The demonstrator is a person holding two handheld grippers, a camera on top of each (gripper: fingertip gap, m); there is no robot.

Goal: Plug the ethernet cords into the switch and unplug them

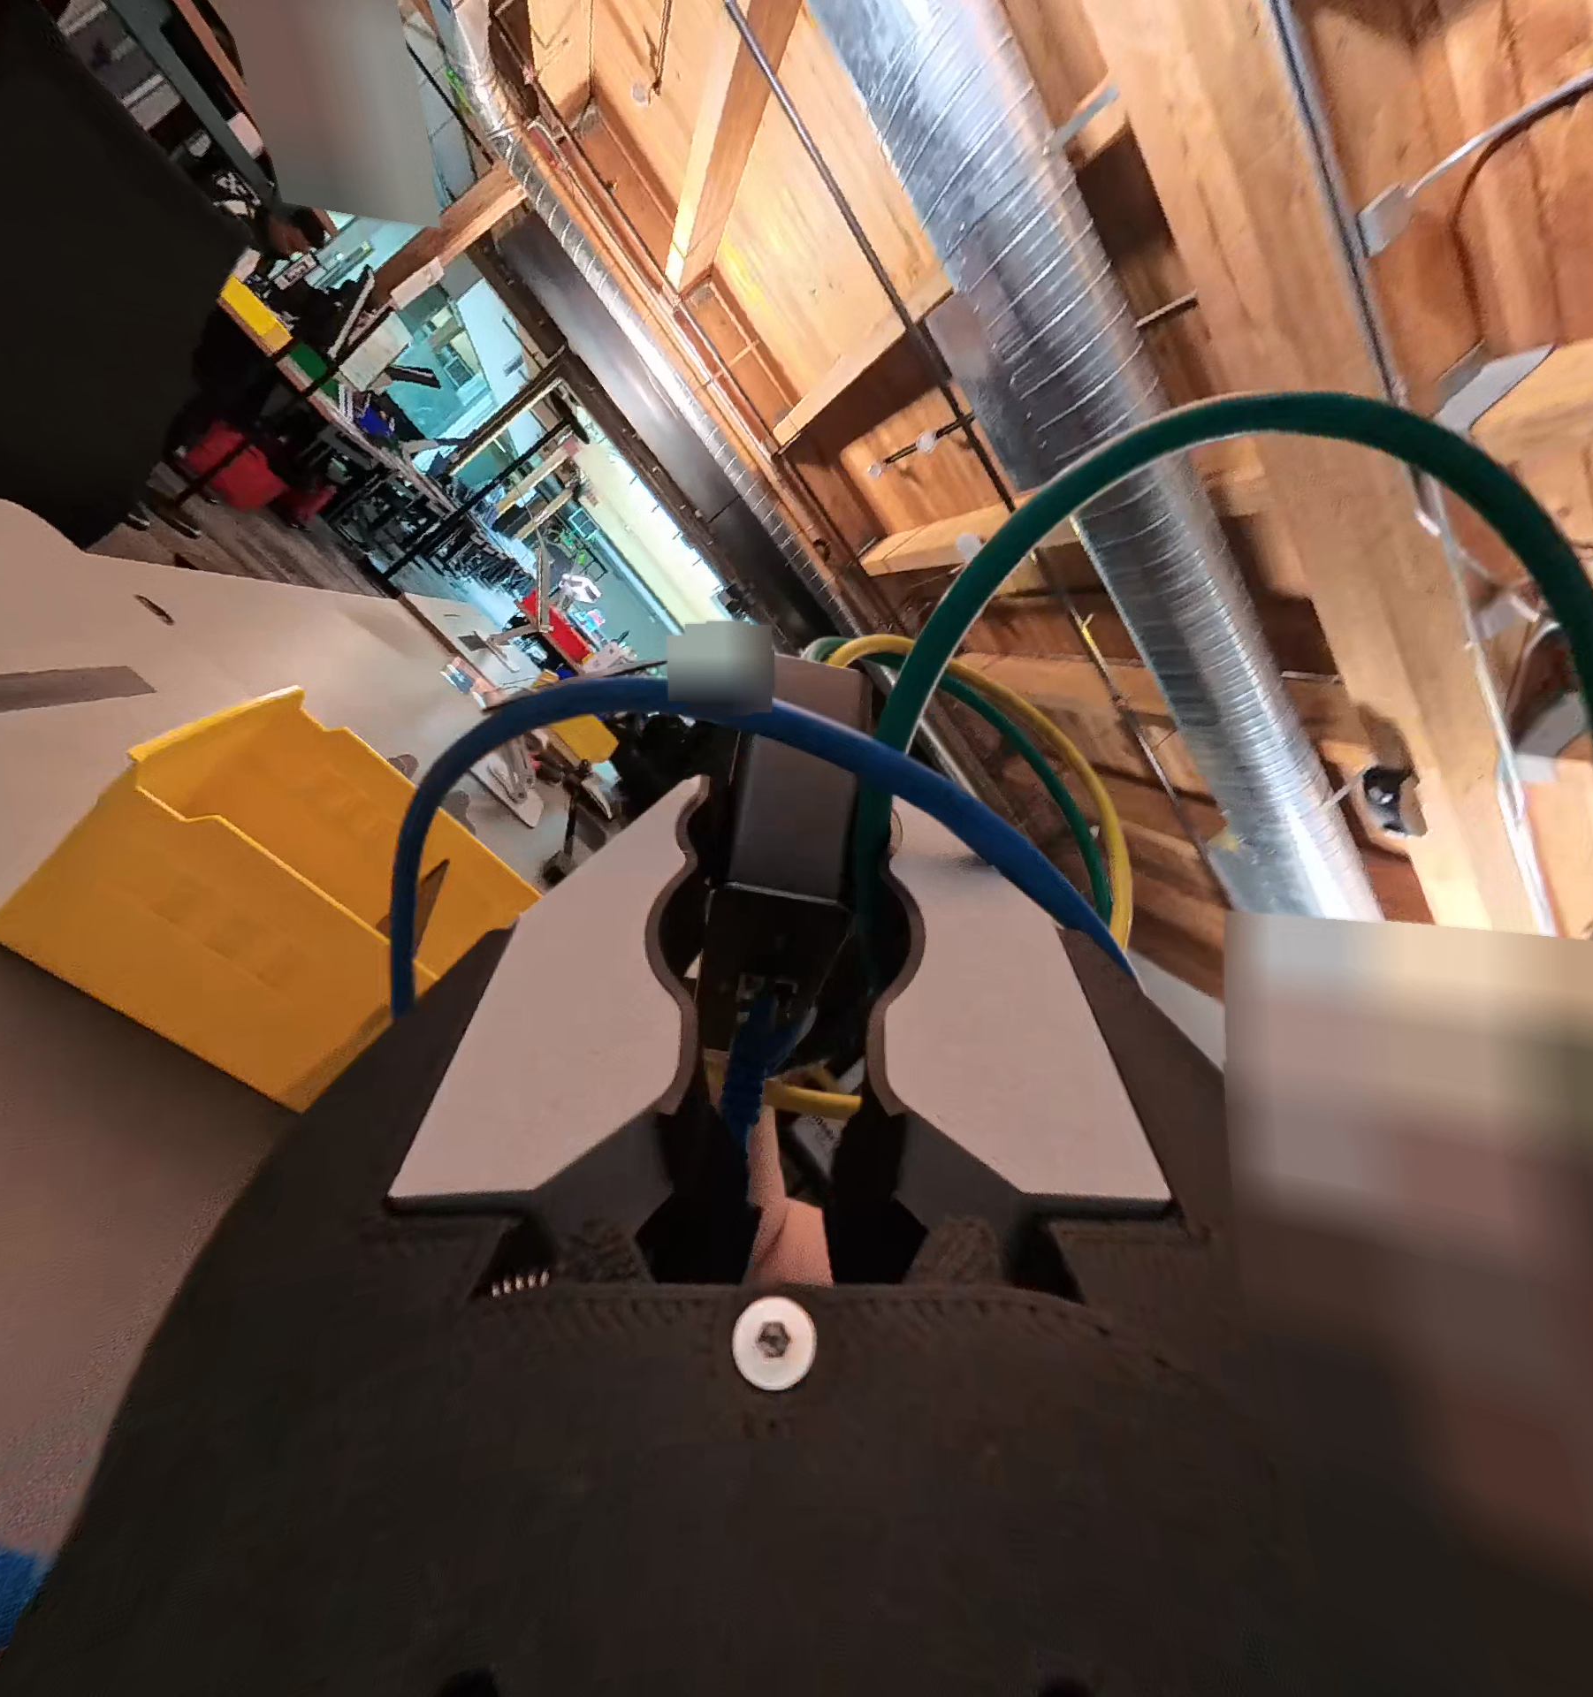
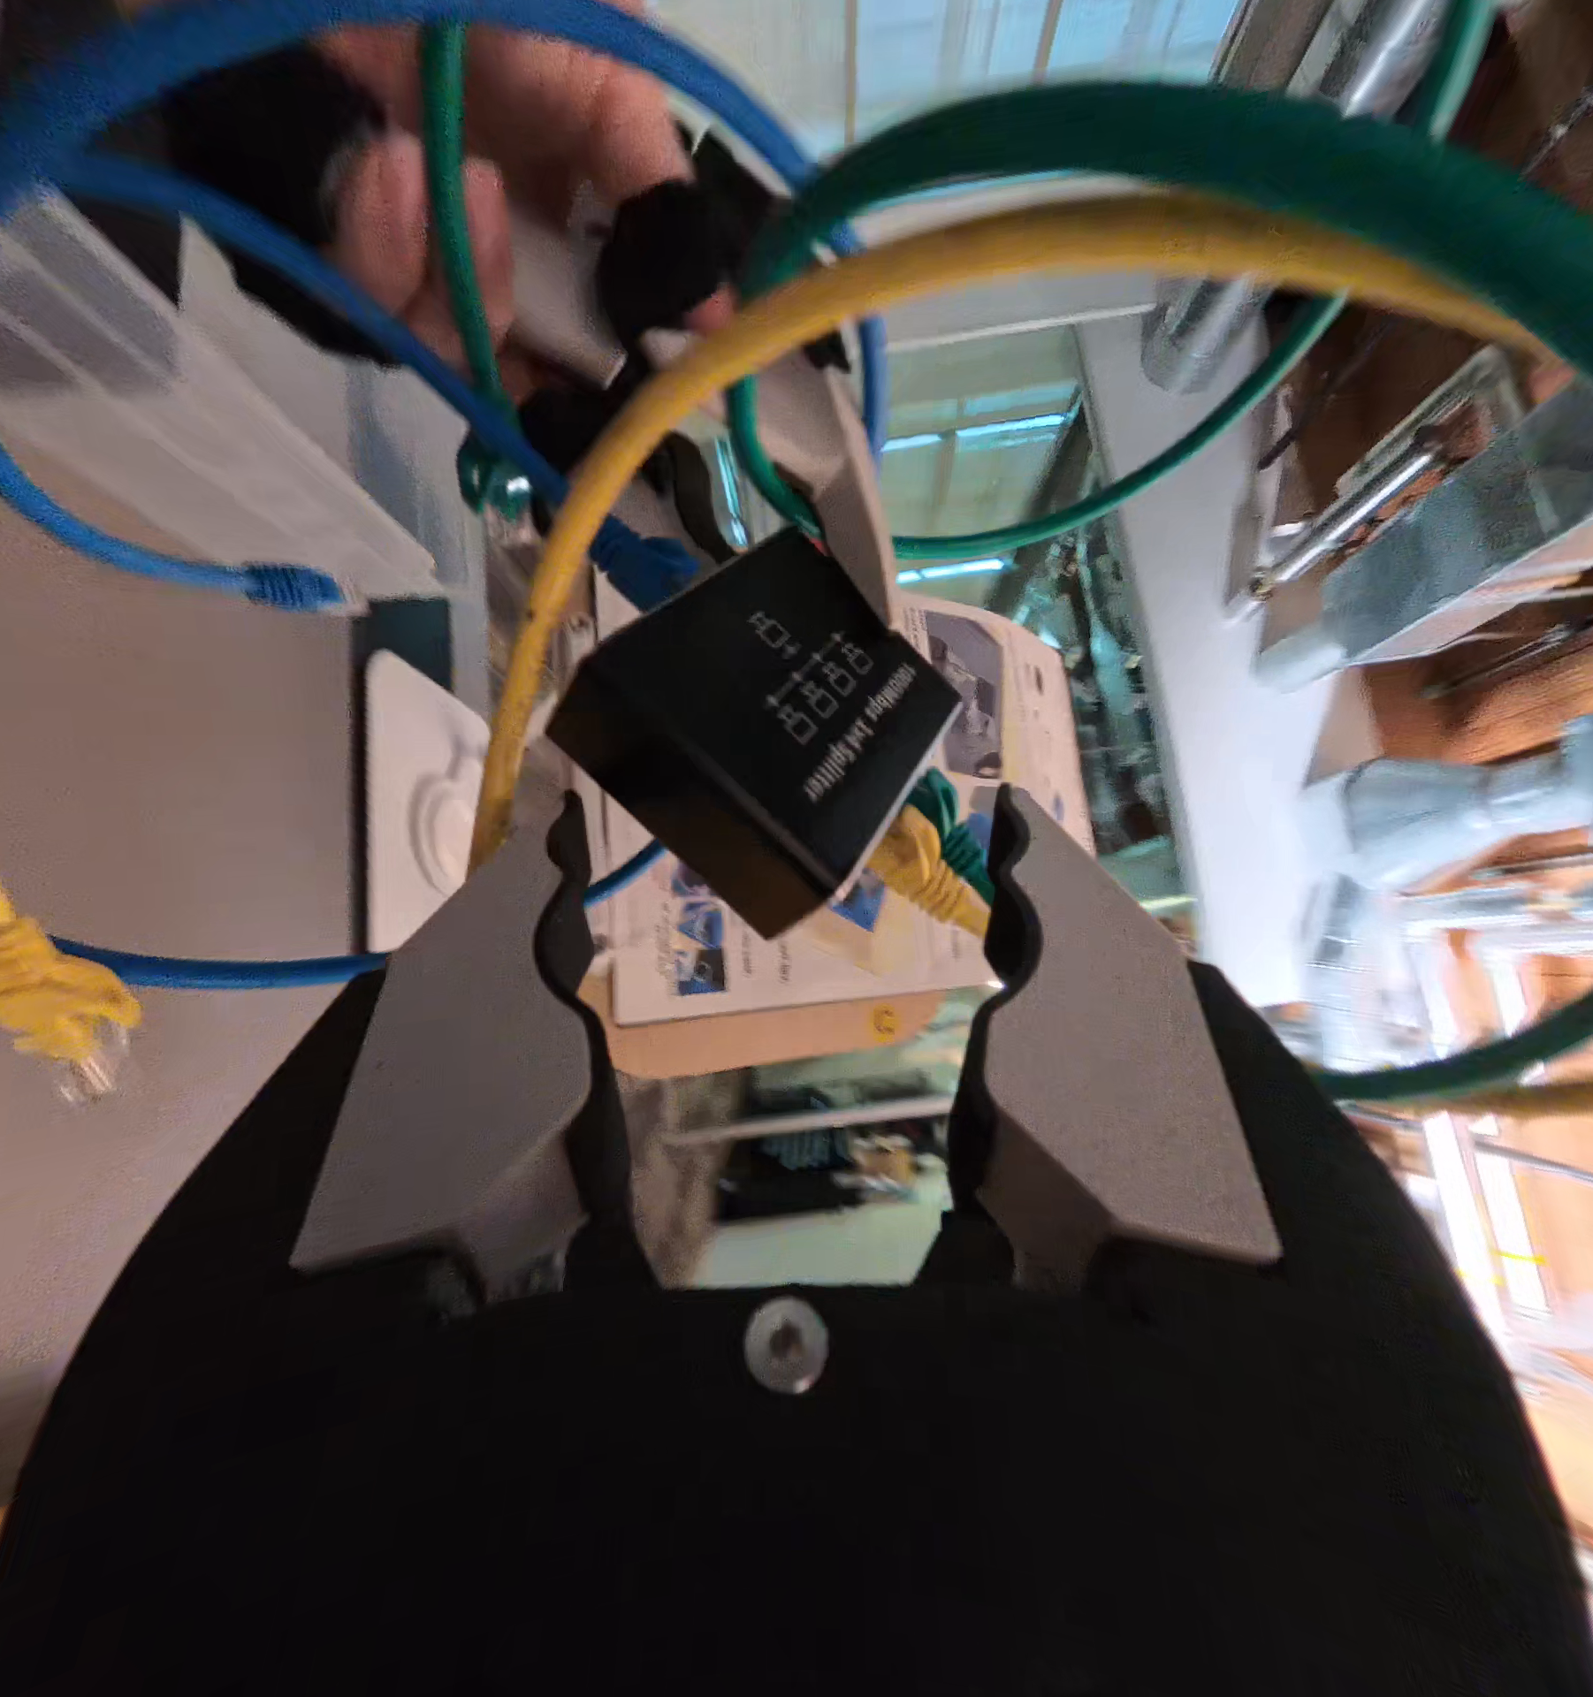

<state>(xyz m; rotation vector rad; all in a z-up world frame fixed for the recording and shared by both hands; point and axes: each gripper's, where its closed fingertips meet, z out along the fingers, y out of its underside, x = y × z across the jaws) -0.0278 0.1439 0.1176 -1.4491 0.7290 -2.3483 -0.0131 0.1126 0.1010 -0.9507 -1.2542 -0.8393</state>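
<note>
My left gripper [image 1: 784, 808] is shut on the black switch [image 1: 779, 854] and holds it up in the air. A blue cord [image 1: 591, 725] runs into the switch's near end, and a green cord [image 1: 1234, 413] and a yellow cord [image 1: 1087, 762] loop behind it. In the right wrist view the switch [image 2: 756, 725] hangs tilted just beyond my open right gripper [image 2: 784, 817], with one corner between the fingertips [image 2: 1004, 826]. A yellow plug [image 2: 921, 868] and a green plug [image 2: 954, 822] sit in its lower end. A loose yellow plug [image 2: 58, 996] and a loose blue plug [image 2: 288, 583] hang at the left.
A yellow bin [image 1: 223, 918] stands on the grey table [image 1: 86, 1240] to the left. A printed sheet on a box [image 2: 774, 973] and a white flat device [image 2: 425, 781] lie behind the switch. Cord loops crowd the space around both grippers.
</note>
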